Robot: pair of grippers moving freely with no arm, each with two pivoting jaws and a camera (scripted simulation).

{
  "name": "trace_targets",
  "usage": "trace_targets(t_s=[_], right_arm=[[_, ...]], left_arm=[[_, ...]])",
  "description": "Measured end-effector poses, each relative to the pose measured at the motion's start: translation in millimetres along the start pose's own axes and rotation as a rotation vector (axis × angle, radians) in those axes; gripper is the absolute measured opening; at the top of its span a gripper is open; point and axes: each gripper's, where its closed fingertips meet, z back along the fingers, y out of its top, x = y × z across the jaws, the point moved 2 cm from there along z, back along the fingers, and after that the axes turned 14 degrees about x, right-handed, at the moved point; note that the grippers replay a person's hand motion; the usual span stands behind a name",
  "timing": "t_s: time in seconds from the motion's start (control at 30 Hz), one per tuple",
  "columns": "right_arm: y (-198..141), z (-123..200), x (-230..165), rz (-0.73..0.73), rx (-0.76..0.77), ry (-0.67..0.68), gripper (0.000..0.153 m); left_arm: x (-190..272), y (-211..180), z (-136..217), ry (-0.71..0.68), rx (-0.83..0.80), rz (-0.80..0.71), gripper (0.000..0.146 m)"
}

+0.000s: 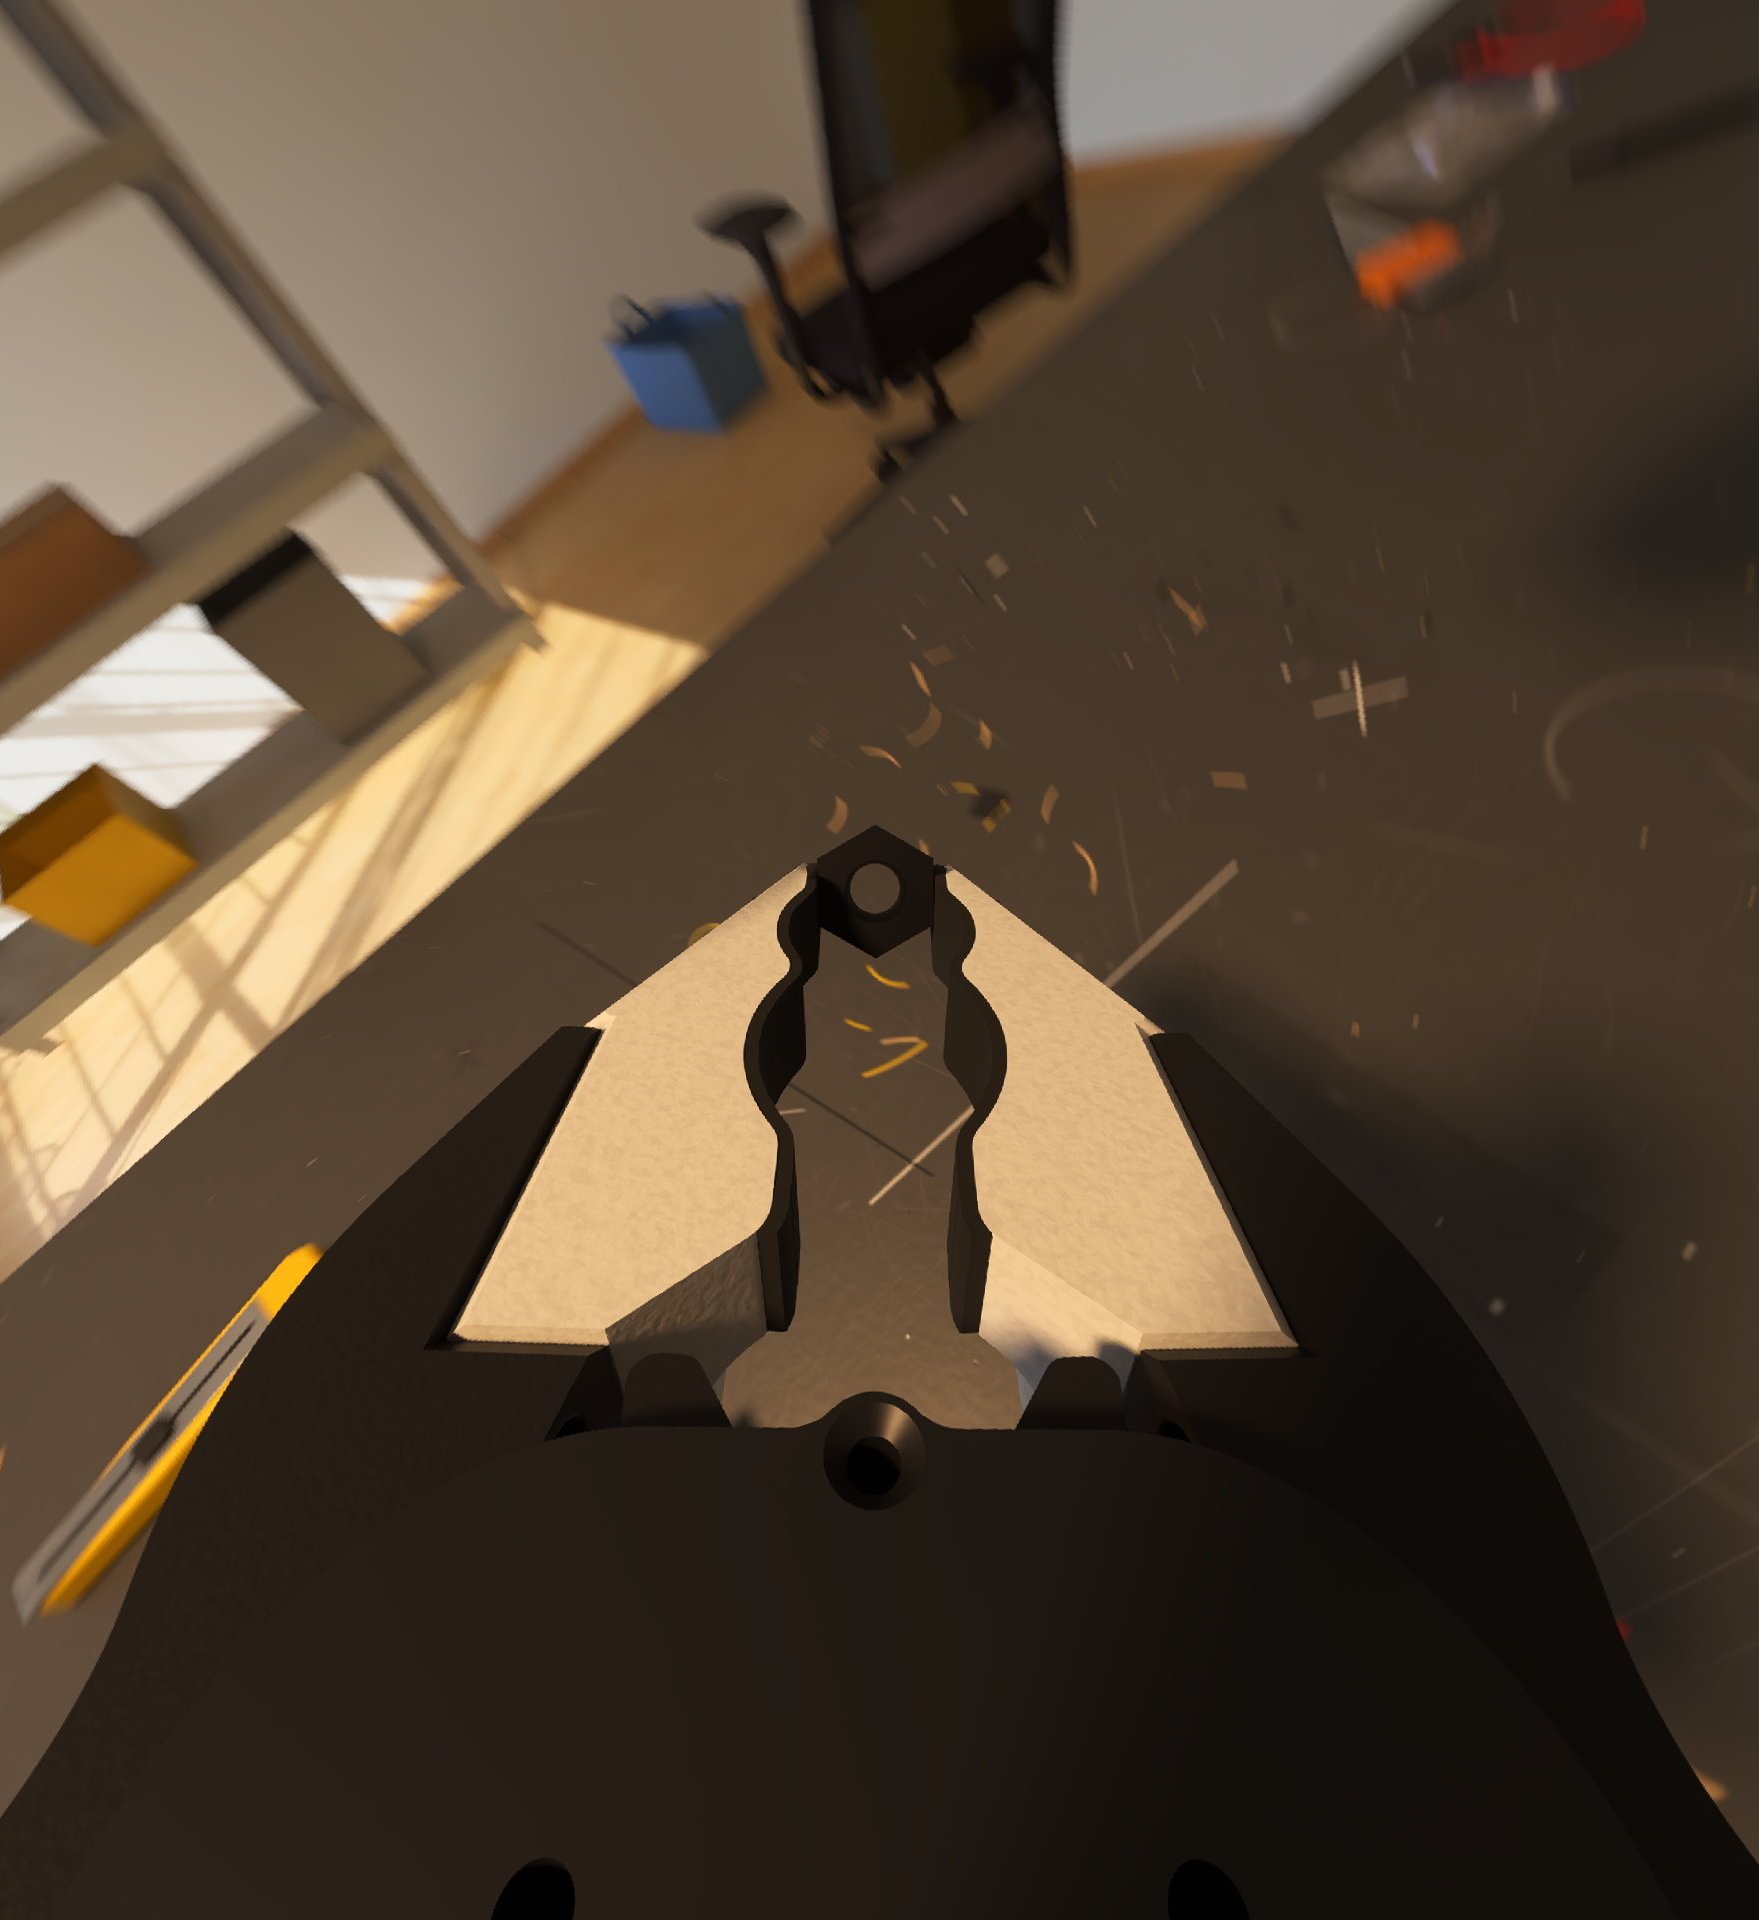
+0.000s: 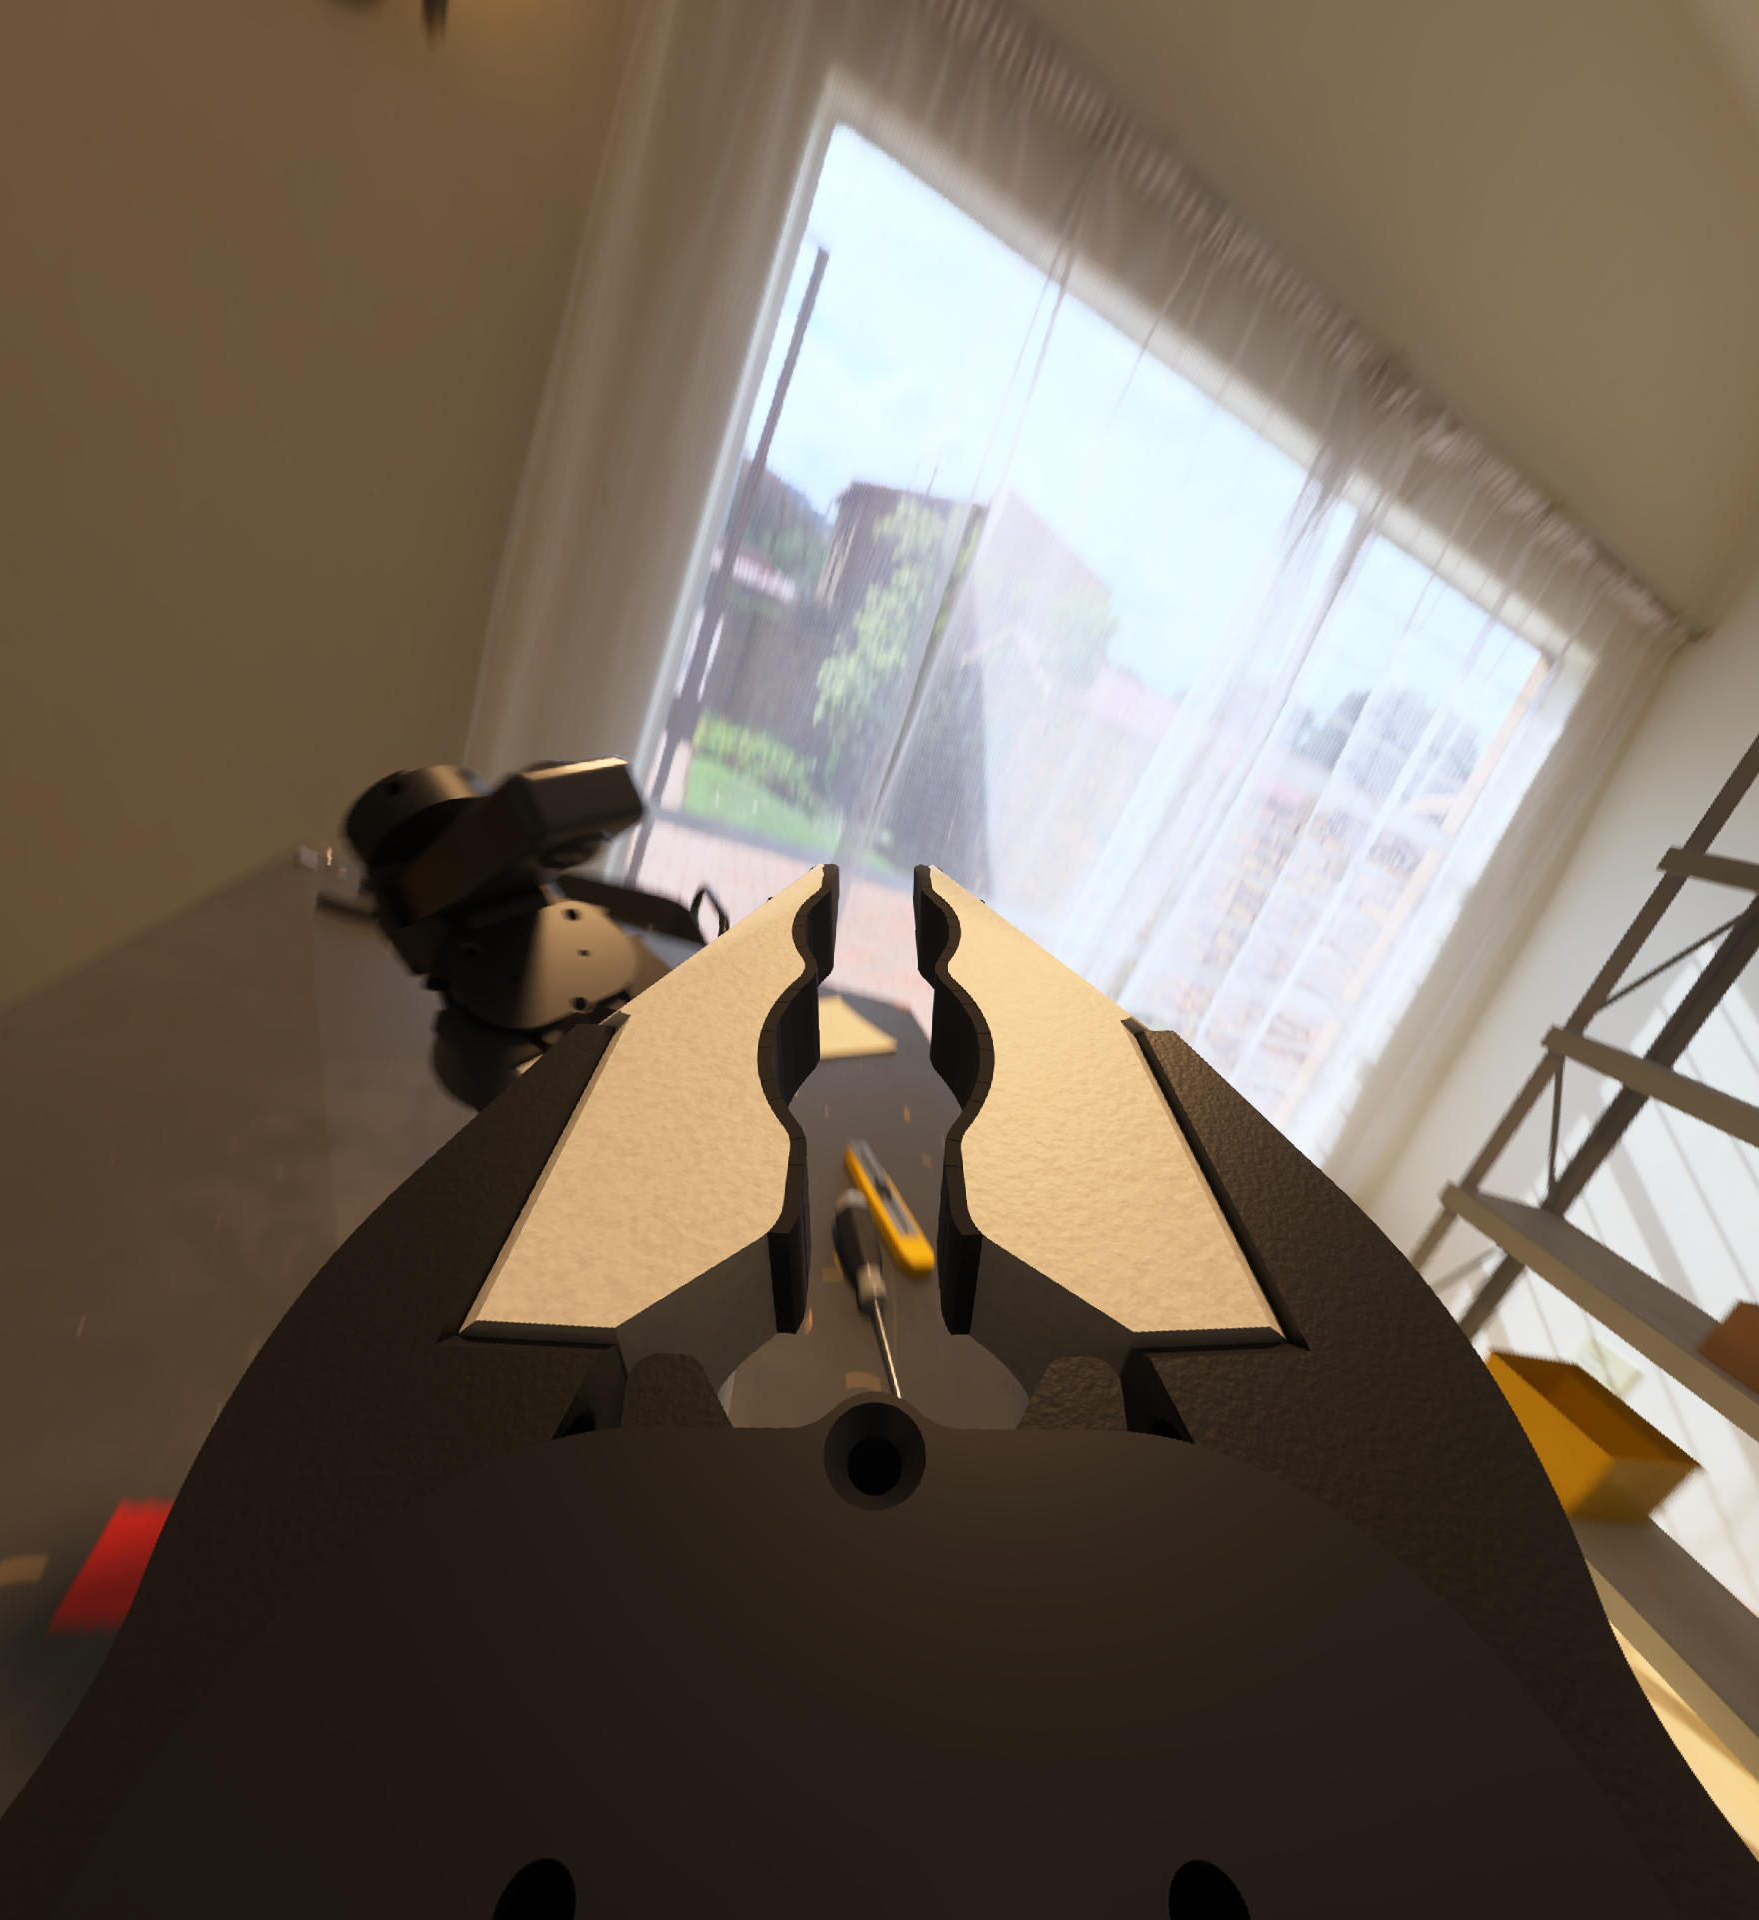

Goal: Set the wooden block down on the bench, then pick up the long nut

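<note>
My left gripper (image 1: 875, 896) is shut on the long nut (image 1: 875, 852), a dark hexagonal piece seen end-on with its bore facing me, pinched at the very fingertips over the dark bench (image 1: 1374, 1039). My right gripper (image 2: 875, 894) is empty, its jaws a narrow gap apart, and it points over the bench (image 2: 179, 1143) toward the window. A pale flat wooden block (image 2: 854, 1029) lies on the bench beyond the right fingertips. The left gripper's dark body (image 2: 501, 914) shows at the left of the right wrist view; its fingertips are hidden there.
A yellow utility knife (image 1: 158, 1444) (image 2: 890, 1205) and a screwdriver (image 2: 859, 1278) lie on the bench. A clear bin with orange parts (image 1: 1415, 208) stands far off. Metal shelves with boxes (image 1: 231, 582) (image 2: 1633, 1091), an office chair (image 1: 916, 229) and a blue bag (image 1: 688, 364) stand past the bench edge.
</note>
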Motion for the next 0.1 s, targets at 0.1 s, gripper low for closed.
trace_targets(t_s=[0.1], right_arm=[[-5, -10, 7, -0.070, 0.122, -0.046, 0.014]], left_arm=[[-14, 30, 45, 0.117, 0.132, 0.103, 0.020]])
